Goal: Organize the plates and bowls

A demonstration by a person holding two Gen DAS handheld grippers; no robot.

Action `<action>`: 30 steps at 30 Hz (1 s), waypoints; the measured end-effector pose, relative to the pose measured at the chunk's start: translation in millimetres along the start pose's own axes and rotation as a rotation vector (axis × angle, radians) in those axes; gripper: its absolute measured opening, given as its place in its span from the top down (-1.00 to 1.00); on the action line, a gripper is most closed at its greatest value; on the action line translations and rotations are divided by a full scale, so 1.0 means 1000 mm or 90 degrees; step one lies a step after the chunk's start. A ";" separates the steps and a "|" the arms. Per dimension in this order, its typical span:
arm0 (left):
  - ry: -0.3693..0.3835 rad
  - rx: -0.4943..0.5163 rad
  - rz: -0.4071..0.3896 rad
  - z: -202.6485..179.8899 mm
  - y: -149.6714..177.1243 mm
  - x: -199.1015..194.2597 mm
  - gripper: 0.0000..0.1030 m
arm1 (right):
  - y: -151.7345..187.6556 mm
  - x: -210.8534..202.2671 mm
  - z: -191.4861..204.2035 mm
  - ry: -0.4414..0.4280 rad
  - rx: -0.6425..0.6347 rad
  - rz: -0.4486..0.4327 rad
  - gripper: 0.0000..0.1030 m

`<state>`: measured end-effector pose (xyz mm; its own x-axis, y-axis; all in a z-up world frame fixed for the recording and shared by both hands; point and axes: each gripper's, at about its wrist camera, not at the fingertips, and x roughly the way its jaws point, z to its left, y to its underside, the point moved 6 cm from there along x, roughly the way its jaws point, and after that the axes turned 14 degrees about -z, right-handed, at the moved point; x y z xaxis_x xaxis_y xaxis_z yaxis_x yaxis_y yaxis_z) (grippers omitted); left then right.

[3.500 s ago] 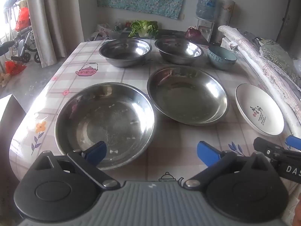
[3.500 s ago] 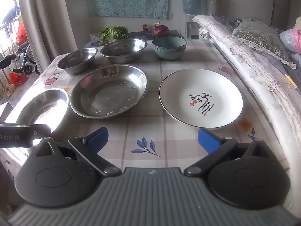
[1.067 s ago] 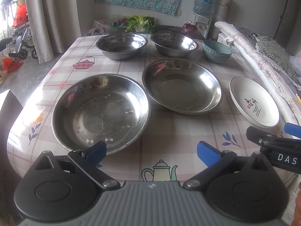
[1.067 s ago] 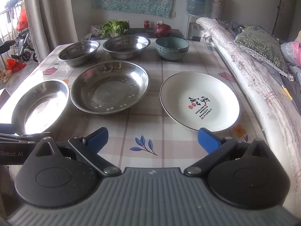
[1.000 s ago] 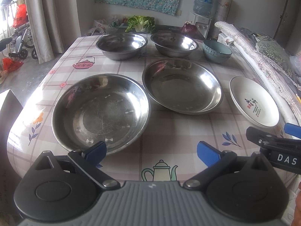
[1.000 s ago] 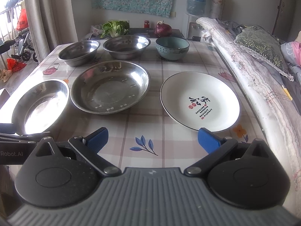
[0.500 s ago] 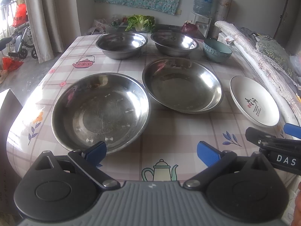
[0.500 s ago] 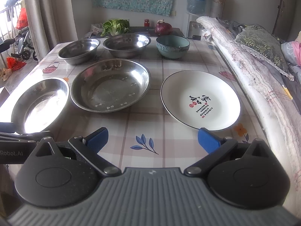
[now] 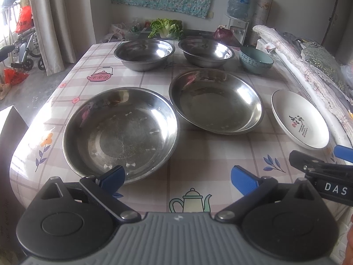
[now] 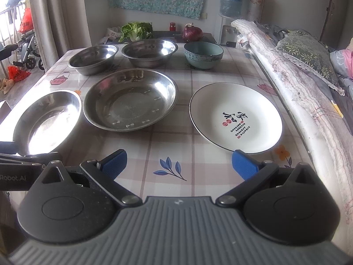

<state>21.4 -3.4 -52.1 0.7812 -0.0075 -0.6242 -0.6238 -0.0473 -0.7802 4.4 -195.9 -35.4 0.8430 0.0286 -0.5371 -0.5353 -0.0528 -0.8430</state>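
- My left gripper [image 9: 177,175] hangs with its blue-tipped fingers spread wide and nothing between them; the left tip sits over the near rim of the nearest steel plate [image 9: 120,134], though I can't tell whether it touches.
- My right gripper [image 10: 178,162] is spread just as wide and empty — its right tip hovers at the near edge of the white plate [image 10: 236,116], the left tip over bare tablecloth [image 10: 167,148].
- Each tool shows at the edge of the other's view, side by side at the near end of the table.
- Progress, as I judge it: nothing is stacked yet. All six pieces lie singly in two rows, so the whole sorting job is left.
- Front row: two wide, shallow steel plates — the near-left one and its twin, the second steel plate [image 9: 216,101], almost rim to rim — then the white plate apart on the right.
- Back row: two deeper steel bowls, the left bowl [image 9: 143,54] and the middle bowl [image 9: 206,52], then the teal bowl [image 10: 203,55] at the right.
- The steel is thin, bright and scuffed in the flats, with rolled rims that should nest easily but slide and clatter.
- The white plate is glazed ceramic with a thin dark rim line and printed characters; the teal bowl looks ceramic too, patterned outside — both heavier and chippable.
- The tablecloth is glossy checked plastic printed with teapots and flowers, likely slick under metal.
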 end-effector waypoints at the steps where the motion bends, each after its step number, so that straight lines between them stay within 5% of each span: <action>1: -0.001 0.000 -0.001 0.001 0.000 0.000 -1.00 | 0.000 0.000 0.000 0.000 0.001 0.000 -0.98; 14: -0.020 0.036 -0.070 0.018 -0.050 0.001 -1.00 | -0.040 0.004 0.002 -0.009 -0.009 -0.069 -0.98; 30: -0.029 0.014 -0.096 0.044 -0.119 0.043 -1.00 | -0.090 0.042 0.023 -0.122 0.005 -0.117 -0.98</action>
<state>127.8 45.8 11.8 0.8645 0.0429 -0.5009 -0.5003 -0.0231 -0.8655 86.5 -167.3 17.3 0.9009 0.2257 -0.3707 -0.3757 -0.0218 -0.9265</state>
